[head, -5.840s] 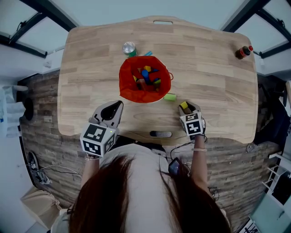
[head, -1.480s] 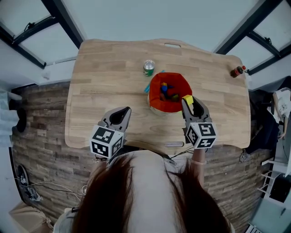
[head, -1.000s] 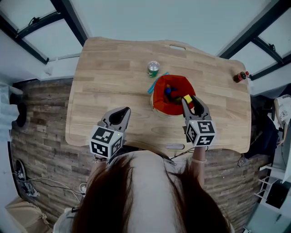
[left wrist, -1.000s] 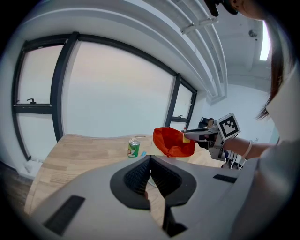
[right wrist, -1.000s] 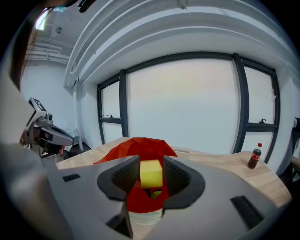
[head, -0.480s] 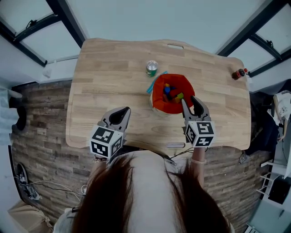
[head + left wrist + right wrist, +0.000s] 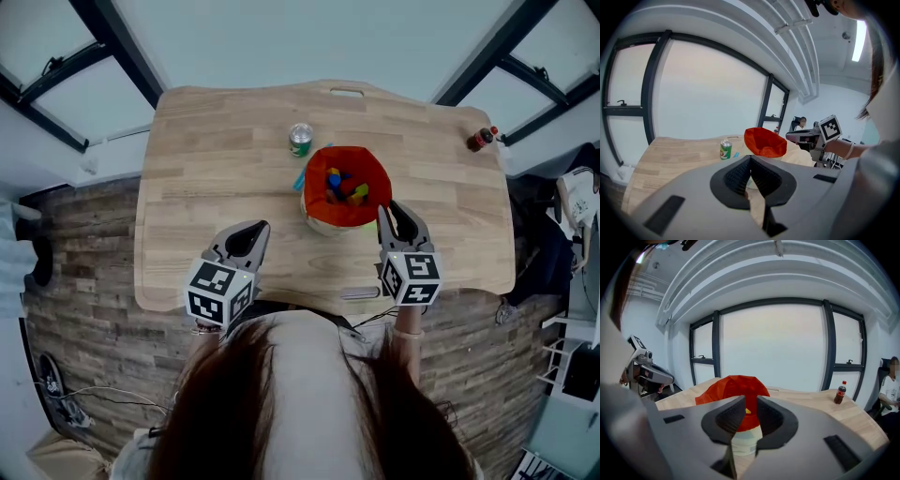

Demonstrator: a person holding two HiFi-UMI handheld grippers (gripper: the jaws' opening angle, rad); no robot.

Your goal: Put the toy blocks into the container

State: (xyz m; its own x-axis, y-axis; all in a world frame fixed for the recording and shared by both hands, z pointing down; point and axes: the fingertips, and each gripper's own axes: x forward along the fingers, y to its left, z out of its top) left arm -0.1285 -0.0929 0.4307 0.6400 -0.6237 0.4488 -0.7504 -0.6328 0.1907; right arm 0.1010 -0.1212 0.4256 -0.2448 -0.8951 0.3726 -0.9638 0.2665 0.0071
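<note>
- The right gripper (image 7: 391, 210) is held just short of the near rim of the red-lined container (image 7: 311, 187) and pointed at it. Contact with the rim cannot be made out.
- In the right gripper view its jaws are seen a narrow gap apart, having just been closing. Nothing is gripped between them, and only the container's red wall is seen through the gap, straight ahead.
- The toy blocks (image 7: 343, 185) are gathered inside the container, just ahead of the right gripper's tips and slightly to their left. Blue, yellow, green and red pieces can be told apart.
- The left gripper (image 7: 254, 226) is held over the wooden table (image 7: 206, 178), well apart from the container, which lies ahead of it and to its right.
- In the left gripper view its jaws are seen brought together at the tips, with nothing between them.
- A green-and-white drinks can (image 7: 725, 150) stands ahead of the left gripper, just left of the container.
- A thin blue item (image 7: 298, 178) lies between can and container. What it is cannot be told.
- A cola bottle (image 7: 840, 393) is seen far ahead and to the right of the right gripper, near the table's far corner.
</note>
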